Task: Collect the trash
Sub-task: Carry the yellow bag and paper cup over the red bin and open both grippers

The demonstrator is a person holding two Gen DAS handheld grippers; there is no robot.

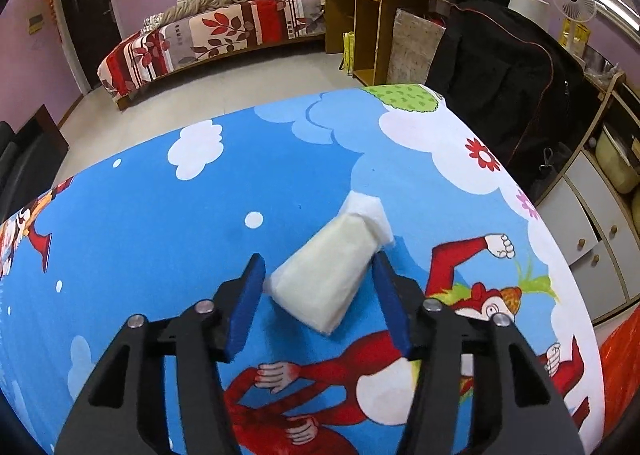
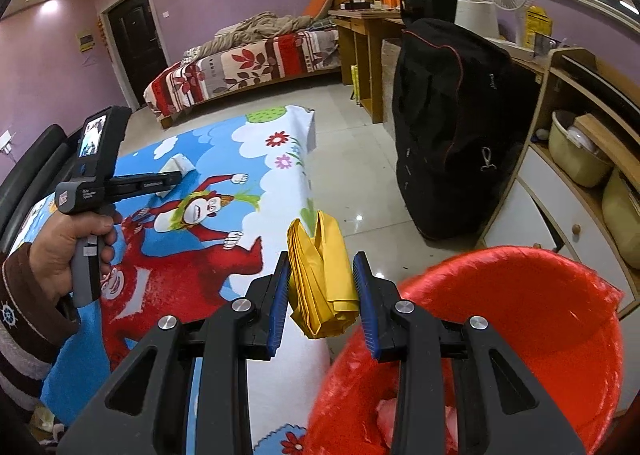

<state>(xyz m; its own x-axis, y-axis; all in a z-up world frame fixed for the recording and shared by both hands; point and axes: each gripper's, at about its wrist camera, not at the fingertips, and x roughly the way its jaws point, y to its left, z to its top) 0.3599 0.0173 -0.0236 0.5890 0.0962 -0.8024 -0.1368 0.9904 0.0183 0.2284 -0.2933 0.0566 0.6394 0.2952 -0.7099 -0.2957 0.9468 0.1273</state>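
A white tissue pack (image 1: 326,275) lies on the cartoon-print table (image 1: 160,195). My left gripper (image 1: 318,269) is open with its blue pads either side of the pack, seemingly just touching it. In the right wrist view the left gripper (image 2: 168,179) reaches over the same pack (image 2: 178,167). My right gripper (image 2: 322,275) holds a folded yellow paper (image 2: 320,275) between its pads at the table's right edge. A red bin with a red liner (image 2: 520,315) stands just right of it, below, with some pale trash inside.
A large black bag (image 2: 452,127) stands on the tiled floor beyond the bin. Wooden cabinets (image 2: 568,191) line the right wall. A bed (image 2: 248,63) and a desk (image 2: 364,39) are at the back. A black chair (image 1: 24,159) is left of the table.
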